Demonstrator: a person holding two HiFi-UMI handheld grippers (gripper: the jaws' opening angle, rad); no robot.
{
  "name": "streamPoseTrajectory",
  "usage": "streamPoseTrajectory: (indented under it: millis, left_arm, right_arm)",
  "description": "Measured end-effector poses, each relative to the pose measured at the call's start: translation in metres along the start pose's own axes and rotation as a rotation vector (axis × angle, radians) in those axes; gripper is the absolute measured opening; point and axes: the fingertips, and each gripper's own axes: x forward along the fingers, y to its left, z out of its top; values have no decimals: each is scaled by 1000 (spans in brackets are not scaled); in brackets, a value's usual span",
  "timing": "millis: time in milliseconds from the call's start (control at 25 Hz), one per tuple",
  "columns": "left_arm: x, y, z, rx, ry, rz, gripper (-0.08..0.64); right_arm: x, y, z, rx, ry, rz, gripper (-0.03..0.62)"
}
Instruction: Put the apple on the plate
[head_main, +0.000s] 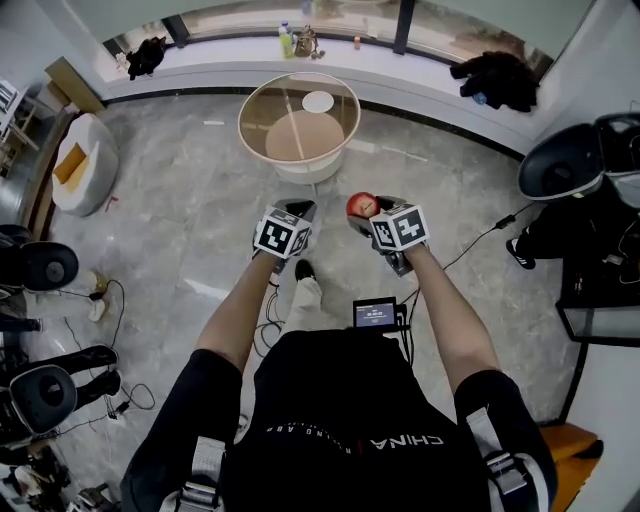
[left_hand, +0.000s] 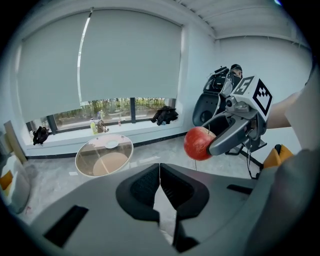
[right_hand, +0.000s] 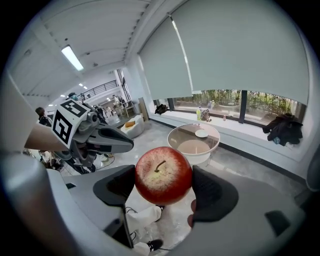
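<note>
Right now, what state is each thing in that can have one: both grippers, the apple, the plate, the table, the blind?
apple: clamped between the right gripper's jaws, stem facing its camera, not on the plate.
right gripper: shut on the apple.
left gripper: jaws together, nothing between them.
plate: empty, lying on the round table.
round table: upright, plate on its glass top.
roller blind: lowered most of the way, window strip left below.

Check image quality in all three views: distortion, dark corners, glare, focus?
Head view: edges bend mildly, even daylight, no harsh glare on the glass table. Left gripper view: strong fisheye, black corners, window bright yet readable. Right gripper view: same fisheye and corners; apple sharp.
</note>
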Motion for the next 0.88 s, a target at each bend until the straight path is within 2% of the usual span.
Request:
streamPoseTrajectory:
  millis: [200, 360, 560, 880]
  left_arm:
    - [32, 65, 4, -14, 6, -62, 18]
    - [49, 140, 23, -51, -4, -117, 18]
    - [69, 226, 59, -20, -16, -143, 18]
    - [111, 290, 76, -31, 10, -178, 18]
  right_arm:
    - [64, -15, 42, 4, 33, -16, 353]
    - [115, -24, 105, 0, 34, -43, 351]
    - [174, -41, 180, -6, 19, -77, 353]
    - [222, -75, 221, 40, 62, -105, 353]
